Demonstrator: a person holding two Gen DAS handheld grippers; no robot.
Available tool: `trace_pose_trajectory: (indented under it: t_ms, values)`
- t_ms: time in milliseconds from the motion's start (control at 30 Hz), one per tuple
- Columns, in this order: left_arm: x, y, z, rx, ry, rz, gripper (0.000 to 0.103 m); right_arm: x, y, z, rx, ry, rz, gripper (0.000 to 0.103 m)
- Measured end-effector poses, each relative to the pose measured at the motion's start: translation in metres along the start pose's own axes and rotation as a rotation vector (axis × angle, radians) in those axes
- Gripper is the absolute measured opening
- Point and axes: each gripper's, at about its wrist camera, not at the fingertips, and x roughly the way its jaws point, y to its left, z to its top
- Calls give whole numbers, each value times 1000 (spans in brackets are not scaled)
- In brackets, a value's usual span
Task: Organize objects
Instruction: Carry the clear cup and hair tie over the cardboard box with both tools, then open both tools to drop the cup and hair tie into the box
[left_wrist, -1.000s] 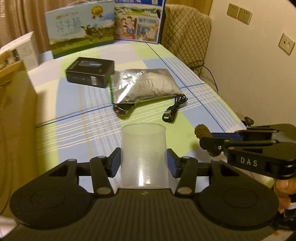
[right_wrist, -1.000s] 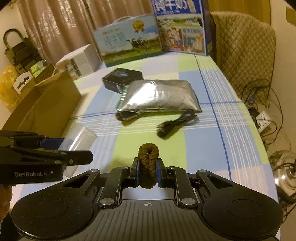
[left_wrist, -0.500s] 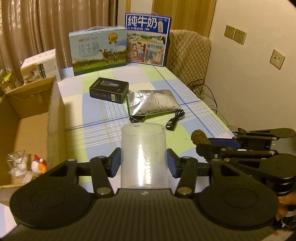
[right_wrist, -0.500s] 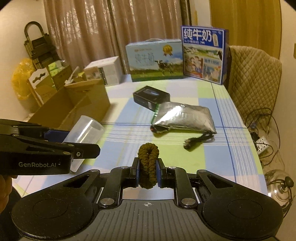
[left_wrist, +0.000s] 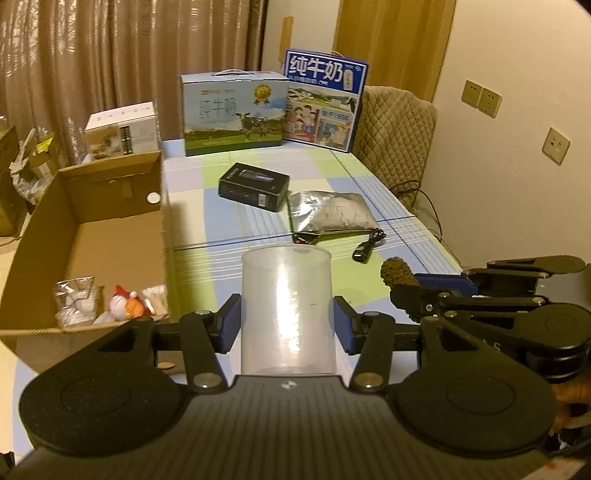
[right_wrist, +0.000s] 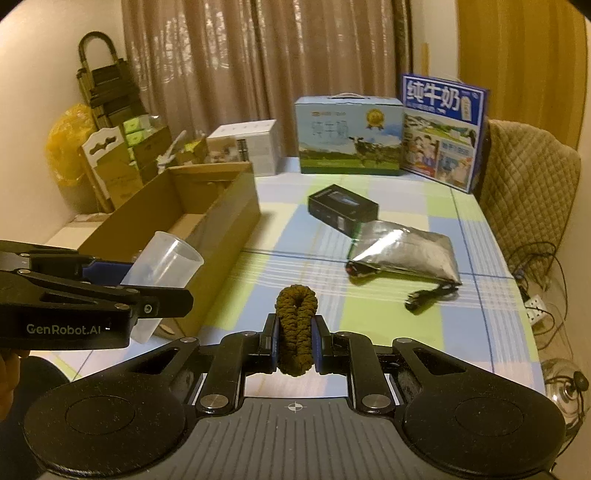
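My left gripper (left_wrist: 287, 325) is shut on a clear plastic cup (left_wrist: 287, 306), held in the air above the table's near edge; the same cup (right_wrist: 162, 266) shows from the side in the right wrist view. A brown braided hair tie (right_wrist: 296, 325) is pinched in my right gripper (right_wrist: 295, 345), which floats just right of the left one. An open cardboard box (left_wrist: 92, 236) stands at the left of the table, with a foil packet, a small toy and other bits at its near end. On the checked cloth lie a black box (left_wrist: 253, 186), a silver pouch (left_wrist: 330, 214) and a black cable (left_wrist: 369, 247).
Two milk cartons (left_wrist: 236, 110) (left_wrist: 325, 99) and a white box (left_wrist: 122, 129) stand at the table's far end. A quilted chair (left_wrist: 395, 136) is at the far right. Clutter and a folding trolley (right_wrist: 107, 96) sit left of the table; a power strip (right_wrist: 533, 302) lies on the floor.
Both grippers have risen and drawn back from the table with the cup and hair tie still held. The cardboard box and far wall have come into view.
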Motion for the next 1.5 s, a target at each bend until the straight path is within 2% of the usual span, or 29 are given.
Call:
trace_pose_trajectory:
  t_ms: [400,567,1000,1167,1267,1333,1367,1500]
  values:
    - [-22,27,-4,-24,-28,41,47,11,27,4,-48,4,33,14]
    - [-30,47,-5,-48,-42,63,47,21,42,15,-60,-1,75,14]
    - [-35,150,3,-132,-36,203,47,83,108,60,-99,1,216,14]
    - [-23,180,13,-151,-28,222,47,109,119,75,-89,2,223,14]
    - [-11,194,19,-161,-30,208,47,122,121,80,-66,4,220,14]
    - [-2,206,21,-197,-38,195,54,130,121,82,-51,8,218,14]
    - [1,210,21,-210,-37,198,62,133,121,83,-46,11,217,14]
    - [5,222,19,-226,-42,213,64,143,119,81,-40,25,213,14]
